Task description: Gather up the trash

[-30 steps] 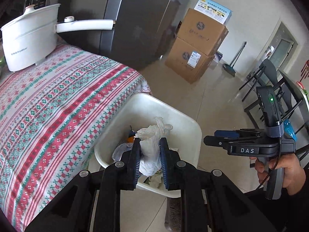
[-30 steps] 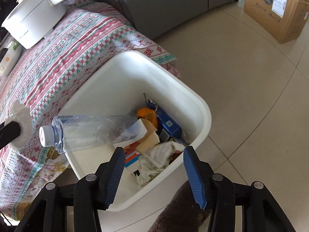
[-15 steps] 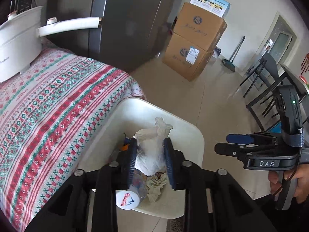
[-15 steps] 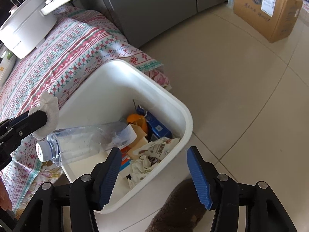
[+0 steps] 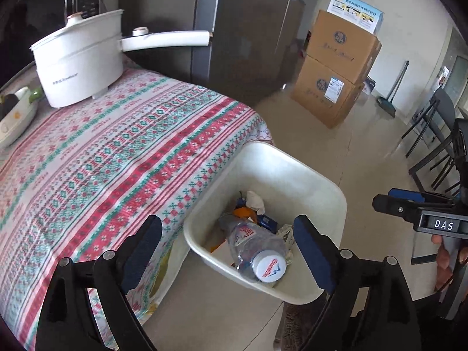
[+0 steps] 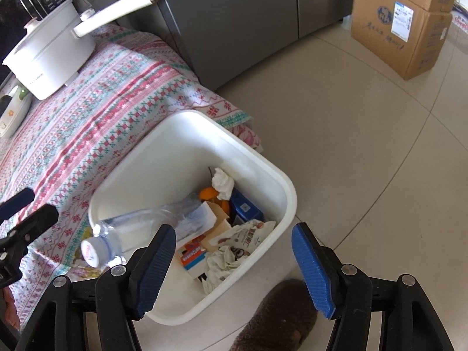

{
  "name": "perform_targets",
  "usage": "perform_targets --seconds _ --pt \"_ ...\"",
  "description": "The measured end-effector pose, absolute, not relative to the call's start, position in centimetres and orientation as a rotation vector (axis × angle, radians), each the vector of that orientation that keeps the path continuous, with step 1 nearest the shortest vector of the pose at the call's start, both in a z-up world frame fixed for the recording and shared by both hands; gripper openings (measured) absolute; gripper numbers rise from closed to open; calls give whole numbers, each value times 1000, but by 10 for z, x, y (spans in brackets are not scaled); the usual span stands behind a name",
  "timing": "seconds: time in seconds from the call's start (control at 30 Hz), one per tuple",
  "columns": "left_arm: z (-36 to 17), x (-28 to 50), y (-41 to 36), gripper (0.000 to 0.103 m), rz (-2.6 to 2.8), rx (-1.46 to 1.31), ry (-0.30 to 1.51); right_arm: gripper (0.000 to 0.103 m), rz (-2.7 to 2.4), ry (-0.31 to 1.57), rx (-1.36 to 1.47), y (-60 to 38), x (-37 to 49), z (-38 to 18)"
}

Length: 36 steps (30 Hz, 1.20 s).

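Both my hand-held grippers hang empty over the bin.

My left hand-held gripper (image 5: 226, 239) has just spread its jaws wide apart; my right hand-held gripper (image 6: 234, 256) has been widening too, nothing between. Below, the white bin (image 6: 288, 201) holds the clear bottle (image 6: 140, 228) and white tissue (image 6: 223, 182), beside the patterned surface (image 5: 117, 152).

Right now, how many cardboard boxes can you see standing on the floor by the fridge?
2. One cardboard box stands on the floor, and the second box is stacked on top of it. Others may be hidden behind them.
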State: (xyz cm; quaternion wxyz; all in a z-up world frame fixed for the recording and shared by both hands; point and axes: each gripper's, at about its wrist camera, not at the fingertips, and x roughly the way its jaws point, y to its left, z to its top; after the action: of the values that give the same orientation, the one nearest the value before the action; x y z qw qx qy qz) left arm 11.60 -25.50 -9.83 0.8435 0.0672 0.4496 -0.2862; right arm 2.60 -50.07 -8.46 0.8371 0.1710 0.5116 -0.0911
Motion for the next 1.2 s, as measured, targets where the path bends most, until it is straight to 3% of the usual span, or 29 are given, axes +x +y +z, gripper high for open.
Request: perform_targets --seconds 0.13,0.43,1.2 --pt "-83 95 -229 100 -554 139 928 74 -181 1032 320 -481 19 -65" --pt "-49 42 -162 100 -409 78 867 82 -108 906 198 -410 -7 -26" --pt "-21 -37 -32 100 -134 22 740 94 -59 714 -1 -281 -50 2"
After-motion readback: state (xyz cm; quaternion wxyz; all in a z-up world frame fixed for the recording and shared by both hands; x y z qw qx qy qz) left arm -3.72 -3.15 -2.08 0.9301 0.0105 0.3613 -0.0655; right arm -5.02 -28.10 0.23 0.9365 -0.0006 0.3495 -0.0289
